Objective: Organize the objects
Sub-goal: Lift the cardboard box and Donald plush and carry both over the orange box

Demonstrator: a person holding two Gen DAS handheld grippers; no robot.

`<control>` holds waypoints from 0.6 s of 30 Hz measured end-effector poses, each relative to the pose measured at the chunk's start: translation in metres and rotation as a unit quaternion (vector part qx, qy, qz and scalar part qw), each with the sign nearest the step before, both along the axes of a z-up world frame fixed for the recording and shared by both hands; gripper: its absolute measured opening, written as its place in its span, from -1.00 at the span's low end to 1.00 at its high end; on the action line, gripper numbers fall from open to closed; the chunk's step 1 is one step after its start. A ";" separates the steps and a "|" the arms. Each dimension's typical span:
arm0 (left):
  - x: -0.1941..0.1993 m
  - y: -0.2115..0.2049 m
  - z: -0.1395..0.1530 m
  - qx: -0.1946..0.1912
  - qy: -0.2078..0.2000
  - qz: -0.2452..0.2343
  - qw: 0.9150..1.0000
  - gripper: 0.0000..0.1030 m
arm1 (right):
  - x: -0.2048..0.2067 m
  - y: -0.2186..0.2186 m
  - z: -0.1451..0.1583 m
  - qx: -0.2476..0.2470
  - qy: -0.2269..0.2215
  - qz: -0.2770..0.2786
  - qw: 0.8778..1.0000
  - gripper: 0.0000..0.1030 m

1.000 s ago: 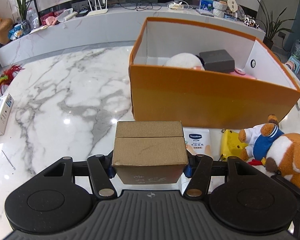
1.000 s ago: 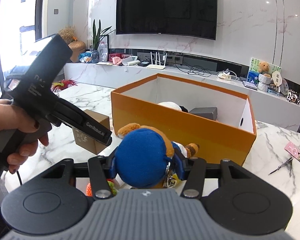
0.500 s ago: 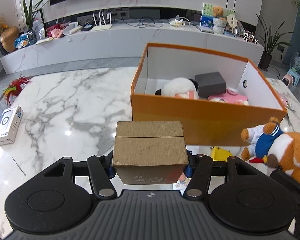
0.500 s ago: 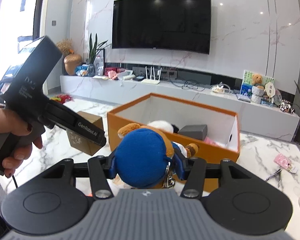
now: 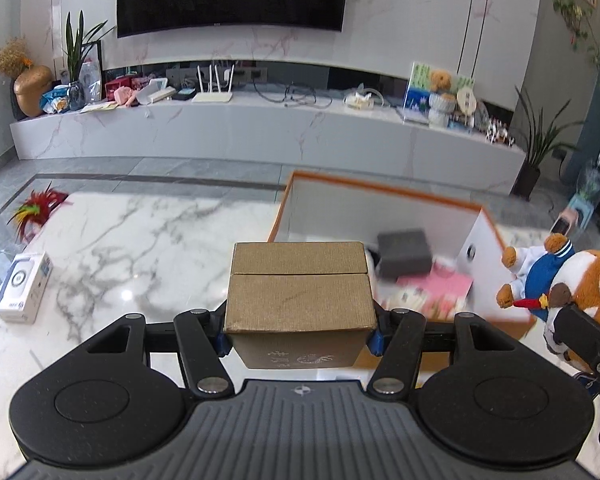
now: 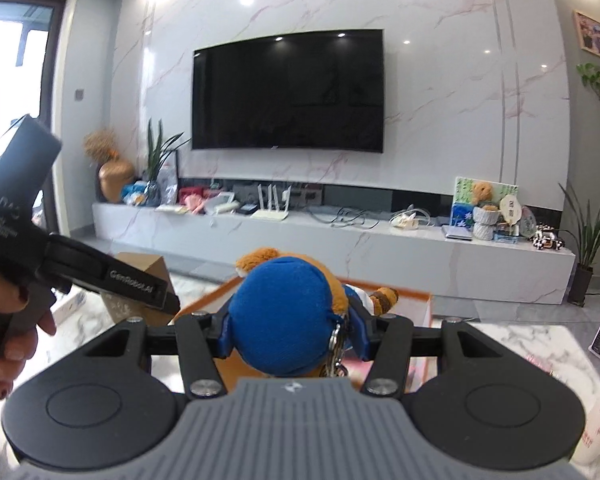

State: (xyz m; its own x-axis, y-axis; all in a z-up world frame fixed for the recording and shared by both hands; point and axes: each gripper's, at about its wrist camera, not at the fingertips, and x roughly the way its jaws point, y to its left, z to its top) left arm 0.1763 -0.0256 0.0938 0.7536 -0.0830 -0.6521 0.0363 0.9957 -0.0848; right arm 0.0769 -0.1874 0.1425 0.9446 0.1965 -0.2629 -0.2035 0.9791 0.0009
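Cardboard carton (image 5: 298, 300) clamped in left fingers (image 5: 221, 342); right fingers (image 6: 225, 334) pinch plush toy (image 6: 286, 316) over orange box (image 5: 384, 196).

Small brown corrugated cardboard carton (image 5: 299, 285), closed flaps on top, level, clamped at both sides and raised above the near left corner of the open orange cardboard box with white inside (image 5: 384, 210). Brown plush bear in blue cap and blue-white jacket (image 6: 286, 320), pinched by its round blue head, hanging beside the box's right wall. Inside the box: dark grey rectangular case (image 5: 405, 253), flat pink packets (image 5: 436, 286).
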 end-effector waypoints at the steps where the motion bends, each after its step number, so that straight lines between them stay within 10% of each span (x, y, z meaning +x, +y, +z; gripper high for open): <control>1: 0.005 -0.001 0.004 -0.005 -0.005 0.000 1.000 0.33 | 0.006 -0.003 0.004 0.005 -0.003 -0.004 1.000 0.08; 18: 0.111 -0.021 -0.040 -0.030 0.010 -0.005 0.999 0.33 | 0.137 -0.038 -0.004 0.059 0.027 -0.044 0.997 0.08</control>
State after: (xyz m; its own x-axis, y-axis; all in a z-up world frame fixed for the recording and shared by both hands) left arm 0.2869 -0.0469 0.0538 0.7395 -0.1296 -0.6605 0.0434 0.9884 -0.1454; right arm 0.2138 -0.2259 0.1383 0.9448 0.1452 -0.2937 -0.1124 0.9857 0.1256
